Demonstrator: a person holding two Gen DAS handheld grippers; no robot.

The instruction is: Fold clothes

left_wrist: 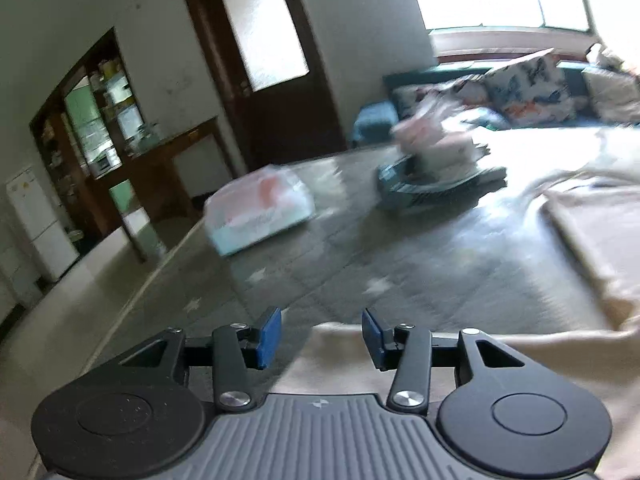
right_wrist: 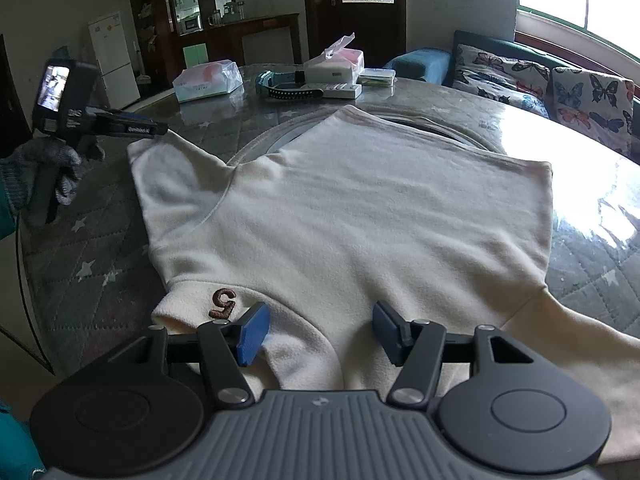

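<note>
My right hand-held gripper [right_wrist: 318, 330] hangs released over the cream top [right_wrist: 348, 216], which lies flat mid-counter [right_wrist: 592, 160]. My left hand-held gripper [left_wrist: 322, 338], also released, is at its ten o'clock sleeve [right_wrist: 160, 168]. Tissue packs [right_wrist: 208, 78] sit at twelve.

Garment [right_wrist: 360, 216] lies flat on the table [right_wrist: 100, 248], spread across the near and middle part. Right gripper [right_wrist: 318, 334] sits at the near edge, over the garment's near fold, jaws apart. Left gripper [right_wrist: 160, 128] is at the table's left, tips at the garment's far-left corner, held by a gloved hand [right_wrist: 56, 168]. Behind the garment: tissue pack [right_wrist: 208, 78] far left, stack of boxes [right_wrist: 336, 68] far centre, tray [right_wrist: 288, 90] beside it. Sofa with cushions [right_wrist: 560, 88] behind the table on the right. Fridge [right_wrist: 112, 56] and door [right_wrist: 360, 0] stand against the far wall.
</note>
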